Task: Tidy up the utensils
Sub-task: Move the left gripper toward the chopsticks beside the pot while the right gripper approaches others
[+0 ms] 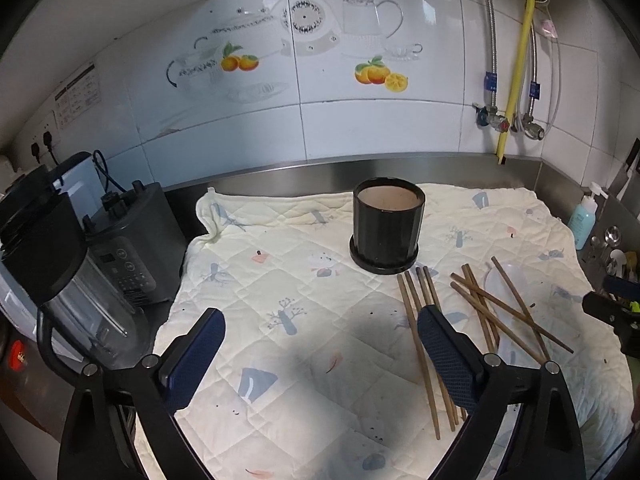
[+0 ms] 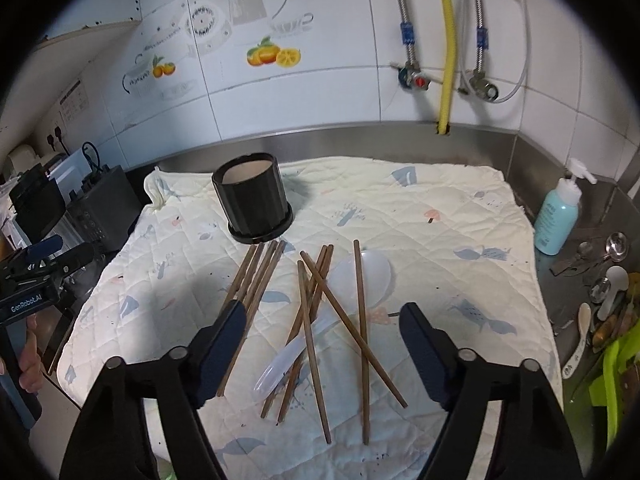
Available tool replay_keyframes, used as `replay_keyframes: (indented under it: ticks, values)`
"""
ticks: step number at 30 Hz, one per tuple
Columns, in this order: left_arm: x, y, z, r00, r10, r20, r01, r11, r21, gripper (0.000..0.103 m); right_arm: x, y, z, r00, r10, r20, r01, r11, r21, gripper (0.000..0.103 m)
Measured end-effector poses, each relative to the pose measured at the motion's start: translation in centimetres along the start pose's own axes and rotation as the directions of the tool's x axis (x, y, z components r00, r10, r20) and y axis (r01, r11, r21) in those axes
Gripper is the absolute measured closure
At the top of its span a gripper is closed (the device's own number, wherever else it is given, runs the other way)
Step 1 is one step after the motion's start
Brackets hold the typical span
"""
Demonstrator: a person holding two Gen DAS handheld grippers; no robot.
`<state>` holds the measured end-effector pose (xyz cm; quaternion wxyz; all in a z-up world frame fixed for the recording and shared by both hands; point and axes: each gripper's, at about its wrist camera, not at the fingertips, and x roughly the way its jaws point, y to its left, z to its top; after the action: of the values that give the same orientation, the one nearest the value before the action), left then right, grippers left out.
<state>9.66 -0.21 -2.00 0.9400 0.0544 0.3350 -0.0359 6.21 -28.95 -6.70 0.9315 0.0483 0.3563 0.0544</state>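
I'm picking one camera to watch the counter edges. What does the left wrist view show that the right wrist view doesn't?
Only the left wrist view shows the blender jug close at the counter's left.

Only the right wrist view shows the spoons and green rack clearly, plus the whole clear plastic spoon.

Both share the black holder, the chopsticks, the quilted cloth and the blue soap bottle.

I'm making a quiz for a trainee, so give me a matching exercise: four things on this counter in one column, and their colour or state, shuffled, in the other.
Things:
1. utensil holder
2. chopsticks
3. plastic spoon
4. soap bottle

Descriptions:
A. translucent white, lying under crossed sticks
B. turquoise, upright with a white pump
C. black, upright and with nothing showing inside
D. brown, scattered flat on the quilted cloth

Pairs: 1-C, 2-D, 3-A, 4-B
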Motion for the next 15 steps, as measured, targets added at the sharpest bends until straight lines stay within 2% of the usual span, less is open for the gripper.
replay_keyframes:
  ticks: [8, 10, 15]
  values:
    - [3.5, 0.3, 0.4, 0.997, -0.049, -0.057, 0.049, 0.999, 0.007, 0.012, 2.9, -0.1, 1.2, 0.998, 0.014, -0.055, -0.014, 1.000, -0.012, 0.036]
    - [4.6, 0.3, 0.5, 0.994, -0.073, -0.078, 0.074, 0.997, 0.004, 0.013, 3.7, -0.1, 1.6, 0.997, 0.019, -0.071, -0.020, 1.000, -0.016, 0.040]
    - [7.1, -0.4, 0.8, 0.986, -0.117, -0.122, 0.119, 0.993, 0.004, 0.023, 5.6, -0.6, 2.2, 0.994, 0.007, -0.109, -0.010, 1.000, -0.025, 0.050]
